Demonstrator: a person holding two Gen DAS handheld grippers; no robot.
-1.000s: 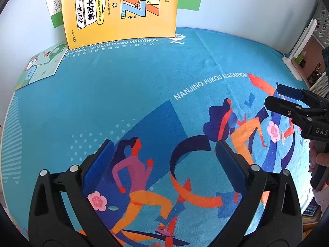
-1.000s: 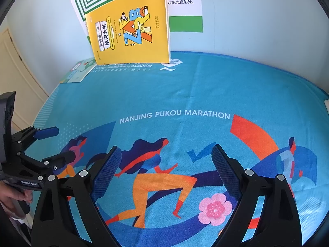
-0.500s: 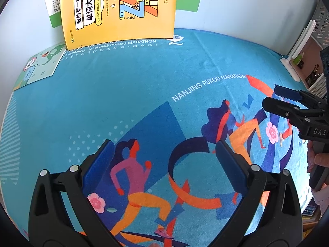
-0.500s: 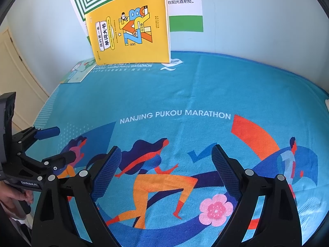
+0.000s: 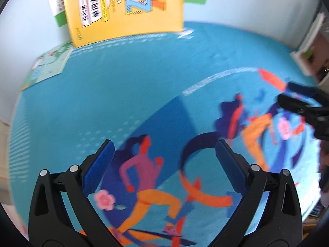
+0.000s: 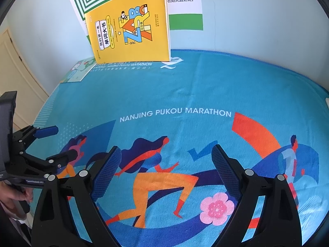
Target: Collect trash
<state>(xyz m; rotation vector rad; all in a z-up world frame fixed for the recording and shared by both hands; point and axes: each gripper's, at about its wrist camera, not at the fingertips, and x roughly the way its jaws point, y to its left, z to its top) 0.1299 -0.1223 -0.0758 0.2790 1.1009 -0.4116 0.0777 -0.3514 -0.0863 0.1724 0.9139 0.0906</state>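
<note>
No trash shows in either view. My left gripper (image 5: pixel 163 146) is open and empty, hovering over the blue marathon towel (image 5: pixel 127 94) that covers the table. It also shows at the left edge of the right wrist view (image 6: pixel 59 144), jaws apart. My right gripper (image 6: pixel 165 152) is open and empty above the same towel (image 6: pixel 205 86). It also shows at the right edge of the left wrist view (image 5: pixel 287 94), jaws apart. The left wrist view is blurred by motion.
A yellow word book (image 6: pixel 131 33) leans on the back wall in front of a green-striped poster (image 6: pixel 185 4). A thin green booklet (image 5: pixel 45 68) lies flat at the towel's back left. Shelves with books (image 5: pixel 316 47) stand at the right.
The left gripper has swung, blurring its view; the scene has shifted right and down a little. The right gripper has barely moved. Both jaws stay open.
</note>
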